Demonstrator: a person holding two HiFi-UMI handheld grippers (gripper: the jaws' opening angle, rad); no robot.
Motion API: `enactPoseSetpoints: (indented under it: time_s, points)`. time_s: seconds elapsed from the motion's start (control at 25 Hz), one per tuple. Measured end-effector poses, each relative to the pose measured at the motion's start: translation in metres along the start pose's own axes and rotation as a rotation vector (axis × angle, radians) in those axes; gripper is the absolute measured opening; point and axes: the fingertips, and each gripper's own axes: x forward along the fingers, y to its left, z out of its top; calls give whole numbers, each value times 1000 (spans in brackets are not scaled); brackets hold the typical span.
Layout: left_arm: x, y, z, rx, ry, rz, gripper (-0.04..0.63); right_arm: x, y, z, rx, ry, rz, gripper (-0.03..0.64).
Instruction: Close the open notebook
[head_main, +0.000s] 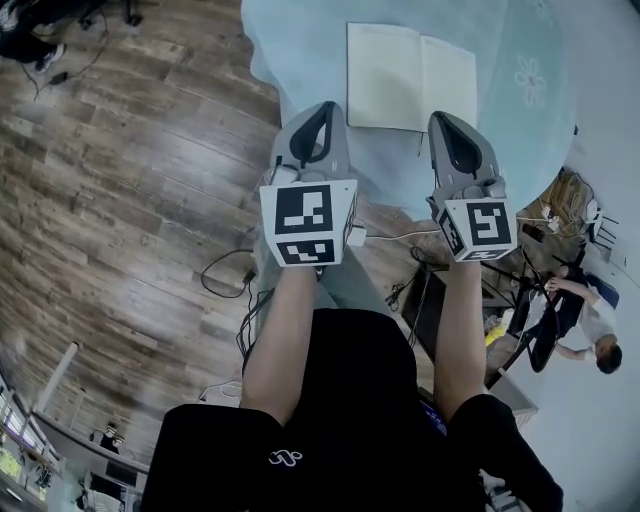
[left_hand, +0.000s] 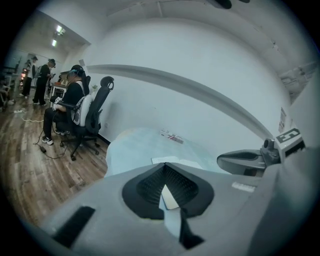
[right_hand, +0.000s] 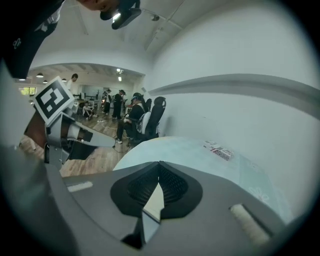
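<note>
Round pale-blue surface (head_main: 500, 150), bare on all sides of the open notebook (head_main: 410, 78), leaving clear approach from the near edge. At the far edge a small printed packet (left_hand: 171, 136) lies close to the white wall (left_hand: 200, 85). An occupied office chair (left_hand: 95, 107) stands on the floor to the left, well apart.

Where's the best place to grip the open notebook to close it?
Probably the right-hand outer edge of the white open notebook, approached from the right by the right gripper: it lies flat on the pale blue table, spine running away from the person.
</note>
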Motion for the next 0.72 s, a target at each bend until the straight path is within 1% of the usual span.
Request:
enactPoseSetpoints:
  time_s: [0.12, 0.16, 0.2, 0.36, 0.48, 0.56, 0.6, 0.72]
  points:
    - [1, -4, -20, -14, 16, 12, 3, 6, 7, -19, -108, 51, 53, 15]
    - [1, -6, -25, -17, 21, 16, 3, 8, 9, -26, -146, 67, 73, 26]
    - [0, -9, -30, -20, 24, 19, 3, 9, 11, -32, -184, 84, 90, 75]
    - [-4, -13, -46, -29, 34, 39, 3, 12, 17, -58, -348, 160, 143, 102]
    - [-8, -8, -57, -49, 39, 60, 3, 18, 25, -78, -538, 230, 192, 139]
    - [-10, -6, -64, -69, 45, 71, 3, 21, 29, -92, -673, 279, 207, 163]
    - [-11, -6, -67, -76, 47, 76, 3, 22, 30, -99, -727, 299, 208, 163]
    - [-13, -3, -73, -84, 48, 92, 3, 29, 30, -115, -839, 337, 204, 164]
